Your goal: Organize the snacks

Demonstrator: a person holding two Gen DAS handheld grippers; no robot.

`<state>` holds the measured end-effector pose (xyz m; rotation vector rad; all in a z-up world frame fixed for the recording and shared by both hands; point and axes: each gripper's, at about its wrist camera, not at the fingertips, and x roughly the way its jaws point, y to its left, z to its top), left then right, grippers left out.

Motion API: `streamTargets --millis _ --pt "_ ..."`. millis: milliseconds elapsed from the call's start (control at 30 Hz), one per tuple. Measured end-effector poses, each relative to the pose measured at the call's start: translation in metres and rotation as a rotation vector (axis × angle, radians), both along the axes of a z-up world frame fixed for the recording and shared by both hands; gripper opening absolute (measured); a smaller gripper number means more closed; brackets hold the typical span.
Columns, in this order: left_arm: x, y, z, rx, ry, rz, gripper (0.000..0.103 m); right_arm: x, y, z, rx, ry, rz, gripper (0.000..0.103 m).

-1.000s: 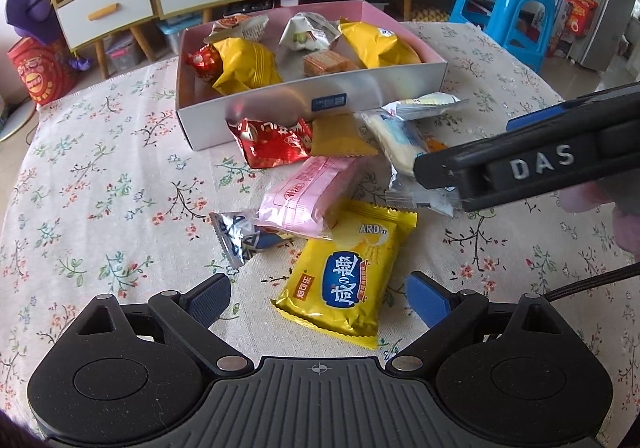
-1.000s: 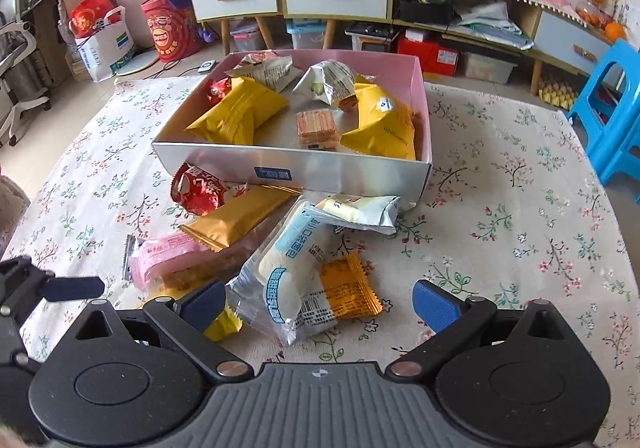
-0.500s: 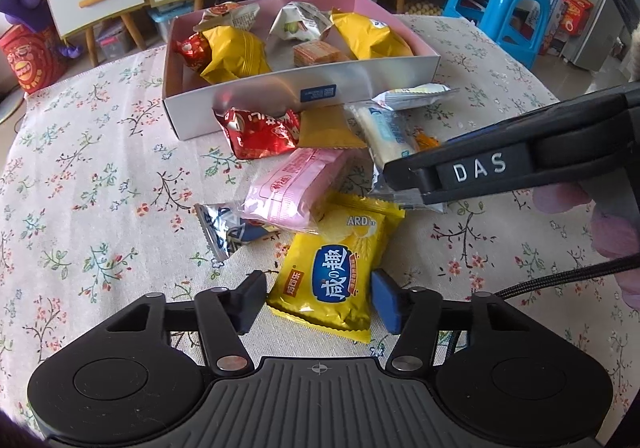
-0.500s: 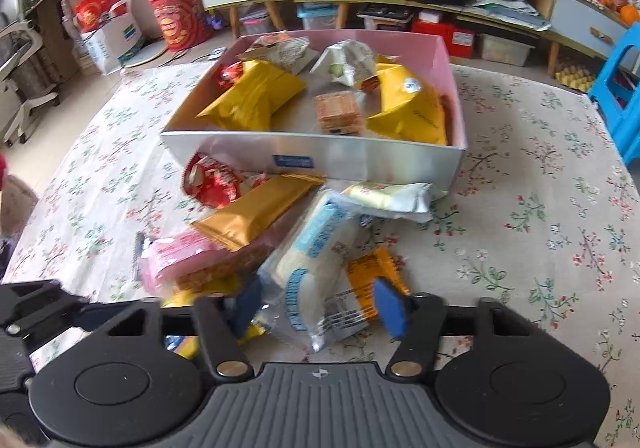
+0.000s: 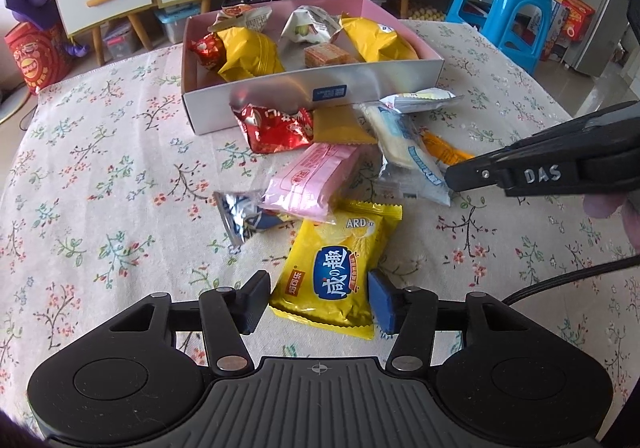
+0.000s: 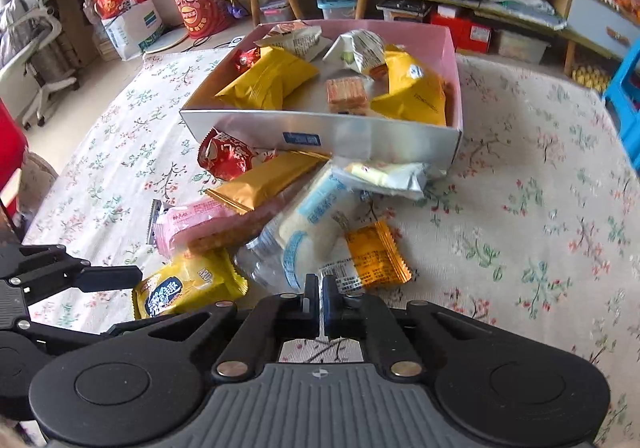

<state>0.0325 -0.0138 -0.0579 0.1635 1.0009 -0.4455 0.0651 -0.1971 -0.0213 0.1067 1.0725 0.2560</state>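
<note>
- Floral-clothed bench (image 5: 100, 187) carries scattered snacks.
- Left claw (image 5: 318, 300) pinches a glossy yellow packet (image 5: 338, 260) with a blue label.
- Right claw (image 6: 321, 302) is pressed together on a clear wrapper (image 6: 304, 248).

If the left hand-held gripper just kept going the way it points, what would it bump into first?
Probably the yellow snack packet, already between the left hand-held gripper's fingers; past it lies the pink packet. Depth is hard to judge.

Soft daylight, strong fisheye bend

Even, bright light leaves only faint shadows; the silver box wall (image 5: 304, 95) shows glare, corners fall black, and the right-wrist view is slightly motion-blurred.
</note>
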Motion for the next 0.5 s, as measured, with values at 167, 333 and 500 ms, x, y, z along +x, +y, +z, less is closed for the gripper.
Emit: streamTargets --millis 167,333,500 --pt "-0.001 0.0 0.0 -0.002 0.008 0.003 0.051 0.007 -0.006 0.003 0.083 0.012 -0.066 0.037" --pt "0.0 0.0 -0.001 -0.002 0.013 0.005 0.051 0.023 0.001 0.004 0.114 0.004 -0.118 0.037" --pt "0.001 0.0 -0.002 -0.002 0.015 0.009 0.051 0.042 0.008 -0.008 0.124 0.023 -0.183 0.037"
